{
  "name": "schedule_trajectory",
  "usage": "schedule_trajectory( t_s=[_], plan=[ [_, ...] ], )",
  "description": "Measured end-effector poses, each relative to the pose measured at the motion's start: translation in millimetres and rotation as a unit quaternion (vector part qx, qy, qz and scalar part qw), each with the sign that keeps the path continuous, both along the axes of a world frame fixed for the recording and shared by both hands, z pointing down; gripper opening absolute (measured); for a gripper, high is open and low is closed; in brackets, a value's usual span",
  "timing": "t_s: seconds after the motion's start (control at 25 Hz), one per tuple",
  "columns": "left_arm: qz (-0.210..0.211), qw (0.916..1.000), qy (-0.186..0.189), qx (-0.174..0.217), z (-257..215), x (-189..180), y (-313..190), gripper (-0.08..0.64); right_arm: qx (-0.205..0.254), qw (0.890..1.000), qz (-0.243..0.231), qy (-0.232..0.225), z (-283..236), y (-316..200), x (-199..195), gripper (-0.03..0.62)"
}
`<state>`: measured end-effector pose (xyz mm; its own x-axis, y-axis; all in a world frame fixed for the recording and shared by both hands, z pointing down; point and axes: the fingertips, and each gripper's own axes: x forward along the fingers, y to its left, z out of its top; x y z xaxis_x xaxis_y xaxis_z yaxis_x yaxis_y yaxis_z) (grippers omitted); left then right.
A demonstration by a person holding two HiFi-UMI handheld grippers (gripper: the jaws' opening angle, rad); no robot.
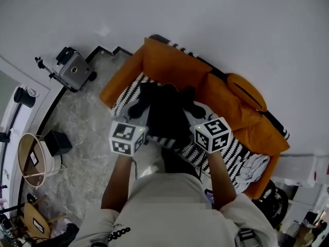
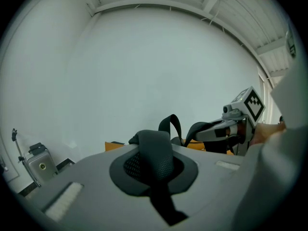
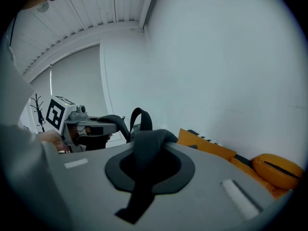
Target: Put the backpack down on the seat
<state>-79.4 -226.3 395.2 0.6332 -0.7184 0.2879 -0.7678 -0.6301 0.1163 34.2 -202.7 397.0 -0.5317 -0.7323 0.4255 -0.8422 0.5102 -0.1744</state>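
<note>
Sofa (image 1: 231,109) ahead and below, orange, striped seat (image 1: 128,89) running left to right. Black backpack (image 1: 167,115) over that seat, no nearer left than right, long axis pointing toward the backrest (image 1: 169,60). Left tongs (image 2: 154,170) pressed together on a shoulder strap (image 2: 153,146); right tongs (image 3: 149,170) pinching a second strap (image 3: 147,143). Underside and any contact with seat hidden.

From my console I counted two grippers, the left gripper (image 2: 153,166) and the right gripper (image 3: 149,166), one black backpack (image 1: 164,115), one orange sofa (image 1: 169,60), one orange cushion (image 1: 247,90), one black-and-white throw (image 1: 234,151) and one silver case (image 1: 74,71).
</note>
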Motion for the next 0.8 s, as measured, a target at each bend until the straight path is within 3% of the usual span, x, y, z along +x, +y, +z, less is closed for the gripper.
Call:
schedule_trajectory(
  t_s=[0.8],
  plan=[
    [0.02, 0.9976, -0.026, -0.061, 66, 23, -96, 0.012, -0.071, 0.997, 0.008, -0.004, 68, -83, 22, 0.014]
  ],
)
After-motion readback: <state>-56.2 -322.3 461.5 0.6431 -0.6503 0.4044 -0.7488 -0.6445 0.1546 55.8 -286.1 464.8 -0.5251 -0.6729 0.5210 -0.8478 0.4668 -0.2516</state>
